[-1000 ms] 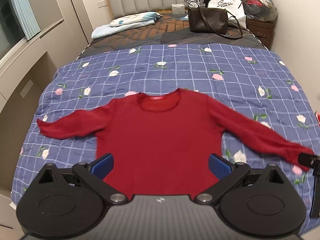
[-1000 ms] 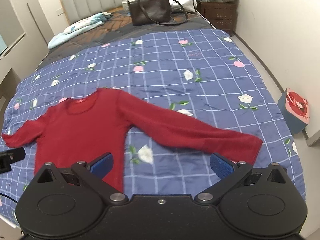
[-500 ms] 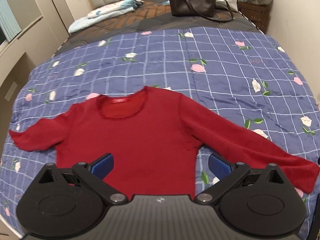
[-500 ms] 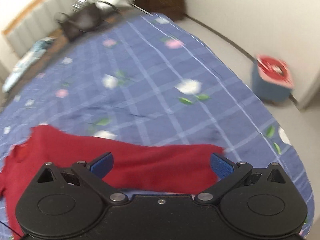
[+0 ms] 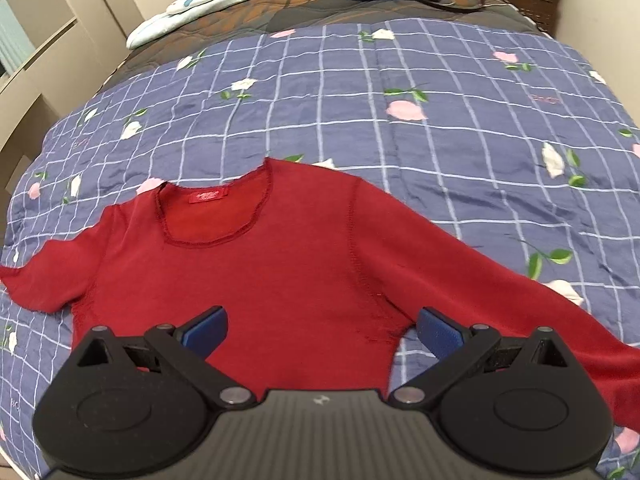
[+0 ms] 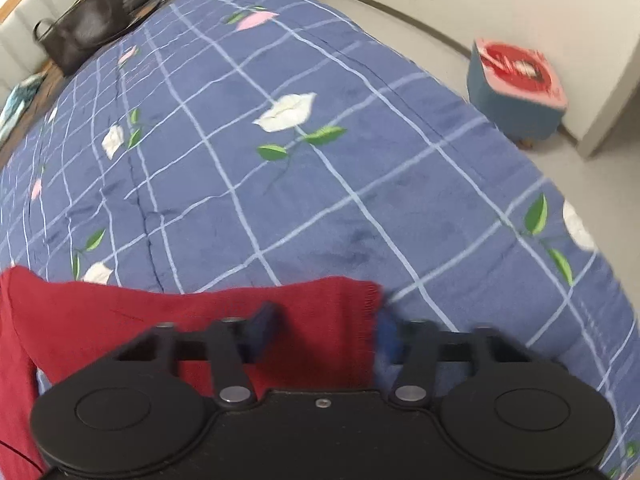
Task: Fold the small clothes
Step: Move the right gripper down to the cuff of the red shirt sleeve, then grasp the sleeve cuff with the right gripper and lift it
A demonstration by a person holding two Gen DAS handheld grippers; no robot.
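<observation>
Your right gripper (image 6: 324,330) straddles the sweater's (image 5: 280,280) sleeve cuff (image 6: 352,320), jaws half-closed, not clamped. Your left gripper (image 5: 320,330) hangs wide open over the sweater, flat on the quilt (image 5: 400,140).

No text could be read; the neck label (image 5: 209,196) inside the red sweater's (image 5: 280,272) collar bore marks too small to read.

Left wrist view over sweater (image 5: 288,280) body; right view close above its cuff (image 6: 352,320).
</observation>
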